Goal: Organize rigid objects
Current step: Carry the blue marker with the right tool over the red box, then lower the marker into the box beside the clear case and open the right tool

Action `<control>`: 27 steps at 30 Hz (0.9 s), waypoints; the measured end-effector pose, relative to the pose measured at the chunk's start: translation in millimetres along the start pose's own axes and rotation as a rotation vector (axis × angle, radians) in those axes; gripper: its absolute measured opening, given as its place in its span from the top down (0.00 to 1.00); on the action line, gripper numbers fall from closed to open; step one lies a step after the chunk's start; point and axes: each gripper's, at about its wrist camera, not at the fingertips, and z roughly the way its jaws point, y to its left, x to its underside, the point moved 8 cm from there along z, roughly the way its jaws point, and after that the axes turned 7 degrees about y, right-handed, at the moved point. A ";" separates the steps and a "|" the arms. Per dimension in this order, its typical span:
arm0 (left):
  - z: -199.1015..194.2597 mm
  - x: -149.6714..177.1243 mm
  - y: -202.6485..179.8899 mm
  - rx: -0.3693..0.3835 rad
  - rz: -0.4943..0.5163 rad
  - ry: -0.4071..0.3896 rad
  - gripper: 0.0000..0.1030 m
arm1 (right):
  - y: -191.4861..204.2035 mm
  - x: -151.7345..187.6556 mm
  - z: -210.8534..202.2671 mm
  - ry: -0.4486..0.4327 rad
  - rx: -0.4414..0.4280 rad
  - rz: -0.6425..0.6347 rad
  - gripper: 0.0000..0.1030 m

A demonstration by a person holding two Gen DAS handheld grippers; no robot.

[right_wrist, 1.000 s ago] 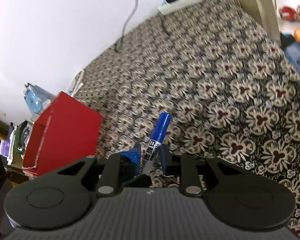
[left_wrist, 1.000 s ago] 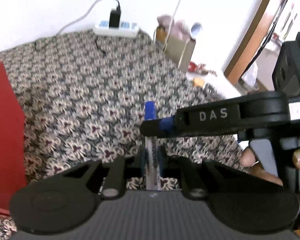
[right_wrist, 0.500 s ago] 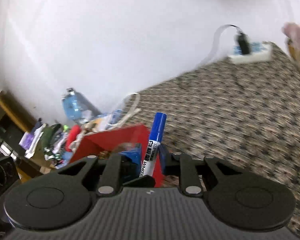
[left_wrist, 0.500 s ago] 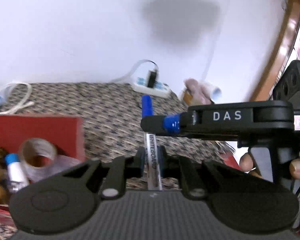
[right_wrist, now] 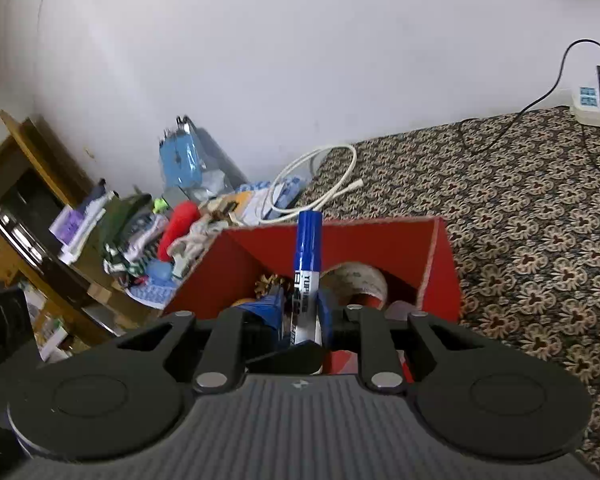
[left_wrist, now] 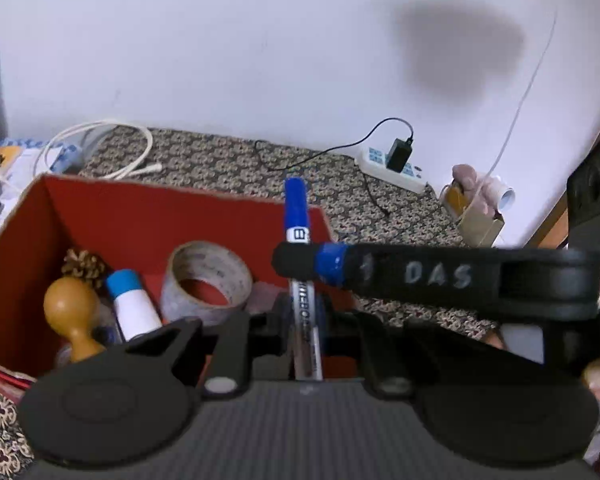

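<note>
Two hand-held grippers clamp one blue marker (left_wrist: 296, 216), left hand-held gripper (left_wrist: 302, 312), right hand-held gripper (right_wrist: 300, 312), jaws opening.

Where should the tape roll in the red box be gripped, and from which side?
Probably pinch the tape roll's upper wall from above, one finger through the hole. It leans with the hole facing up toward the camera, and the glue stick crowds its left side.

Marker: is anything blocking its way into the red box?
Nothing visible does. The marker faces the box, whose top is open; a tape roll, white tube and wooden stamp already sit inside.
</note>
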 end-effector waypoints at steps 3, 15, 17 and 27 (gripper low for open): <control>1.3 4.2 7.5 0.001 0.009 0.013 0.90 | 0.2 5.8 14.6 0.013 0.050 -0.006 0.96; 14.3 6.5 11.0 -0.020 0.066 0.065 0.90 | -7.1 16.0 23.7 0.004 0.081 0.092 0.91; 18.0 7.3 13.8 -0.027 0.061 0.081 0.90 | -7.4 15.5 22.4 -0.003 0.083 0.096 0.91; 11.2 4.3 10.6 -0.053 0.073 0.065 0.90 | -4.7 12.2 11.1 -0.059 0.068 0.106 0.91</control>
